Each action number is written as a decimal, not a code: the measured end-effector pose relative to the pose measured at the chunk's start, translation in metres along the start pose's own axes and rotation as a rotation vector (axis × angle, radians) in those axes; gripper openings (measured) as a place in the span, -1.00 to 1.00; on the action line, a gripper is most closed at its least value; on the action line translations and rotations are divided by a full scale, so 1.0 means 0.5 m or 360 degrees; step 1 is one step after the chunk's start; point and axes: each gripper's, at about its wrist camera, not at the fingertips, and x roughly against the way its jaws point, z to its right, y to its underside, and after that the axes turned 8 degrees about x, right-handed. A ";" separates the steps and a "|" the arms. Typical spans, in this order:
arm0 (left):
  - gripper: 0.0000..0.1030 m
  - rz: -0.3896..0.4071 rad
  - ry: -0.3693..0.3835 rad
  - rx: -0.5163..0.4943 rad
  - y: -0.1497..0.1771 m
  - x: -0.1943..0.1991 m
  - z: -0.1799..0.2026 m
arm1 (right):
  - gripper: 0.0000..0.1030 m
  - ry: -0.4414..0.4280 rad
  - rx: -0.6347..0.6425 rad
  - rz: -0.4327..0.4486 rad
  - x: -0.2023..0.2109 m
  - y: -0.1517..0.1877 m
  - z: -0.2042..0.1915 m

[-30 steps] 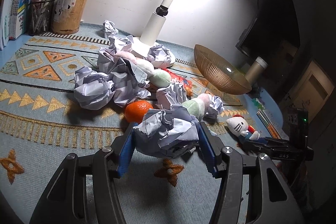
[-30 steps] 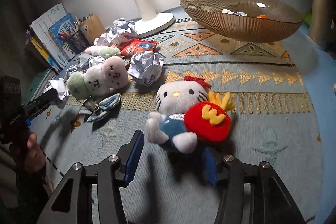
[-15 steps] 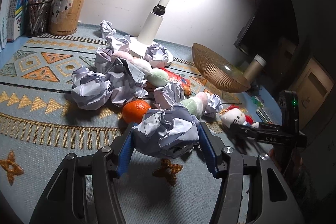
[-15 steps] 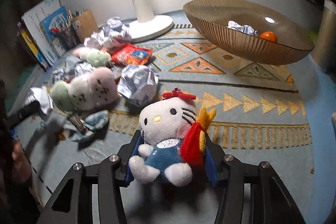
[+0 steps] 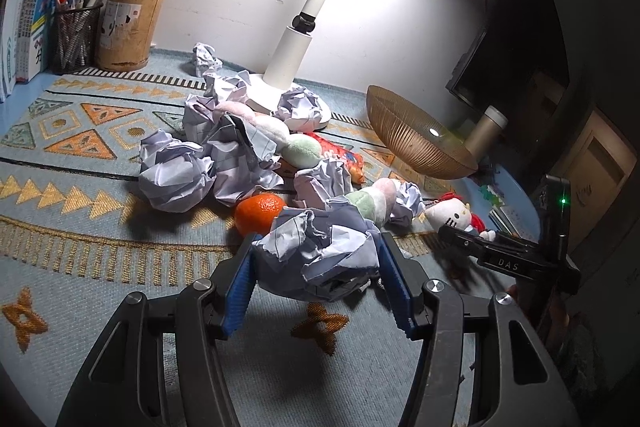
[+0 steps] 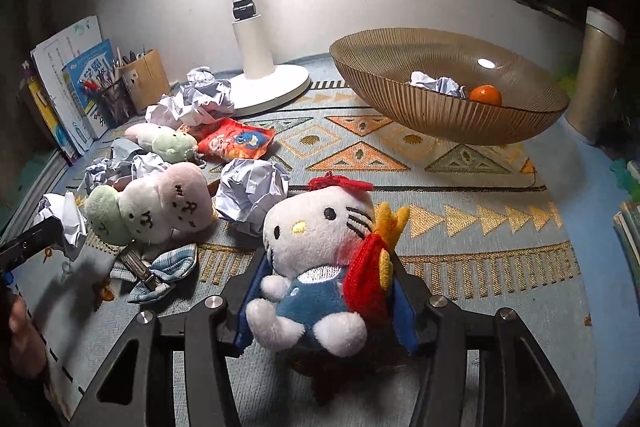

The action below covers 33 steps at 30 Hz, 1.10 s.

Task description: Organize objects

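My left gripper (image 5: 318, 277) is shut on a crumpled paper ball (image 5: 320, 253) and holds it above the patterned mat (image 5: 80, 247). My right gripper (image 6: 326, 301) is shut on a white cat plush (image 6: 320, 247) with a red bow and a red fries pouch; the plush also shows in the left wrist view (image 5: 450, 215). A brown ribbed bowl (image 6: 404, 107) at the back right holds a paper ball (image 6: 436, 85) and an orange (image 6: 485, 95). Another orange (image 5: 258, 213) lies on the mat just beyond my left gripper.
Several paper balls (image 5: 172, 175), pastel plushes (image 6: 156, 211), a red snack bag (image 6: 236, 143) and a checked cloth with a clip (image 6: 154, 271) litter the mat. A white lamp base (image 6: 272, 87), pen holders (image 5: 128, 27), books (image 5: 24, 27) and a metal cylinder (image 6: 596, 75) stand behind.
My right gripper closed on the cat plush and lifted it upright. My left gripper kept hold of the paper ball and barely moved.
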 end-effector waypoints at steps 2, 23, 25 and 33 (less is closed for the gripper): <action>0.07 -0.0003 -0.0002 -0.0003 0.001 -0.001 0.001 | 0.05 -0.0026 -0.0027 -0.0001 -0.001 0.001 0.008; 0.07 -0.0014 -0.0021 -0.0005 0.003 -0.004 0.002 | 0.05 -0.0053 -0.0070 0.0078 0.018 0.001 0.016; 0.07 -0.0010 -0.0022 -0.0005 0.003 -0.004 0.002 | 0.05 -0.0052 -0.0075 0.0078 0.018 0.001 0.017; 0.07 -0.0003 -0.0021 -0.0007 0.002 -0.004 0.002 | 0.05 -0.0065 -0.0068 0.0081 0.018 0.002 0.015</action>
